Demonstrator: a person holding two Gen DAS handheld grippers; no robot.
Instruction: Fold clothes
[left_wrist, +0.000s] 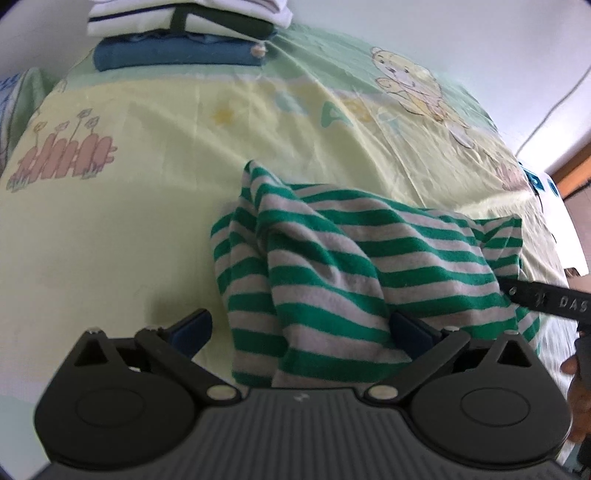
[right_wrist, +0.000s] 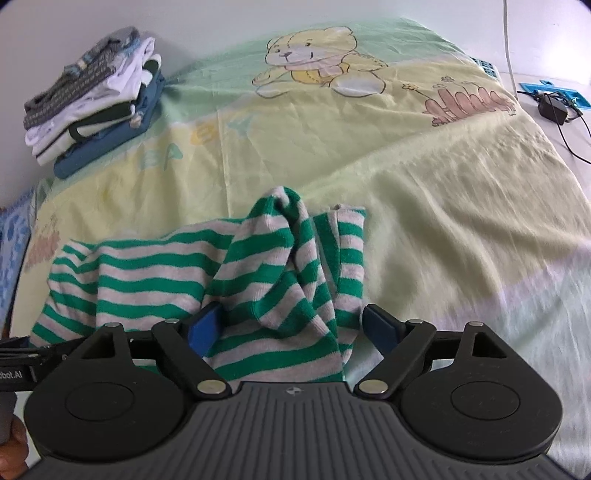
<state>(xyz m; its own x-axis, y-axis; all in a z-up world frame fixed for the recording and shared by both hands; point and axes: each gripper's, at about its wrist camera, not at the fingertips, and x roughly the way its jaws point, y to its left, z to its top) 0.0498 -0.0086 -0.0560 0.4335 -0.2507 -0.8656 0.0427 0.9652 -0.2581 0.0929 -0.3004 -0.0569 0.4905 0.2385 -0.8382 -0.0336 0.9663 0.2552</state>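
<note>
Both grippers have their jaws spread wide, and the green-and-grey striped garment (left_wrist: 332, 266) lies bunched between the blue pads of each, clamped by neither. It rests crumpled on the yellow printed bedsheet (left_wrist: 129, 221), at the near edge of the bed, not flat and not folded. I judge the left gripper (left_wrist: 299, 328) and right gripper (right_wrist: 291, 325) stand at its two sides so that each can take one edge and pull the cloth straight. Only the right wrist view shows the whole stack of folded clothes (right_wrist: 92, 99) at the far corner, and a black adapter with cable (right_wrist: 552, 107) off the sheet. Only the left view shows the right gripper's black finger (left_wrist: 543, 295) lying against the cloth
</note>
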